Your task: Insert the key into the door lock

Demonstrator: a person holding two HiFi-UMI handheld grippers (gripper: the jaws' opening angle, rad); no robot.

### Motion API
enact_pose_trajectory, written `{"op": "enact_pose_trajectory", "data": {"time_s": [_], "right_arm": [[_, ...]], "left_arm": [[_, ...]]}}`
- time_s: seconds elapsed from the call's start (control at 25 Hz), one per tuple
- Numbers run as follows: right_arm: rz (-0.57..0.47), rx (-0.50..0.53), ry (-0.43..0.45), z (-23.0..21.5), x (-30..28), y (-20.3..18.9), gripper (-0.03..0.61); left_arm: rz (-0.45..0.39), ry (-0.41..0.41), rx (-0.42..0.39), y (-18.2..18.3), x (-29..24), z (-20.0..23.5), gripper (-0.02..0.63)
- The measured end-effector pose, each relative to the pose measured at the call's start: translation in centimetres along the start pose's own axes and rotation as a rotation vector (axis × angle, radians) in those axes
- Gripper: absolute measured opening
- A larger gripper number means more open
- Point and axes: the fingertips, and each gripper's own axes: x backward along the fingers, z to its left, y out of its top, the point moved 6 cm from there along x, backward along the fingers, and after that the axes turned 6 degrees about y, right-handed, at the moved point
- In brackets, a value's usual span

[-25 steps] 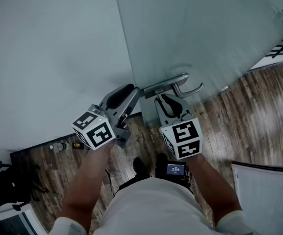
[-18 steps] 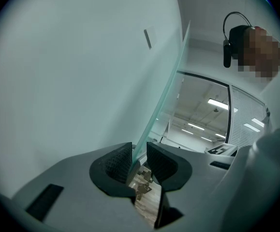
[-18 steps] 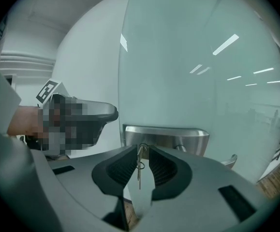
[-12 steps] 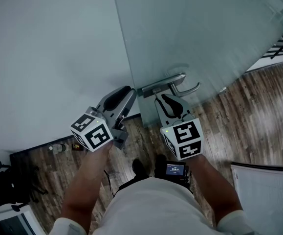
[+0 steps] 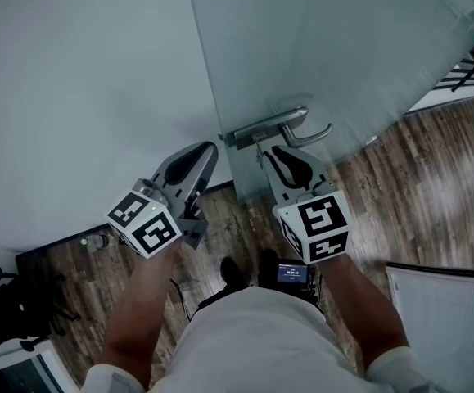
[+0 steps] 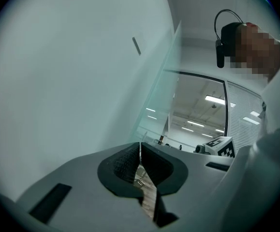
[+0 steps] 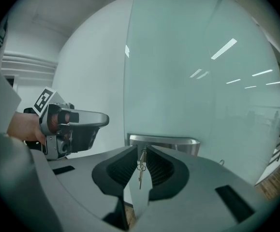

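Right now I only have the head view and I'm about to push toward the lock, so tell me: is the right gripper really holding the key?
Observer: Yes. In the right gripper view, the right gripper is shut on the key, which hangs on a small ring between the pads.
Operator: What lies straight ahead of it?
Observer: The steel lock plate on the glass door, just beyond the jaw tips. No keyhole shows from there.
Operator: And the left gripper?
Observer: The left gripper is shut on nothing and faces the wall beside the door.
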Motion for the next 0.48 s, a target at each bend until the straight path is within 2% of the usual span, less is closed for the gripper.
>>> {"op": "enact_pose_trajectory", "data": {"time_s": [0.48], "right_arm": [[-0.036,-0.017,-0.008,0.2,1.6,1.1,0.058]], "left_arm": [[0.064,0.011,-0.09,-0.5,0.9,-1.9,0.017]]}}
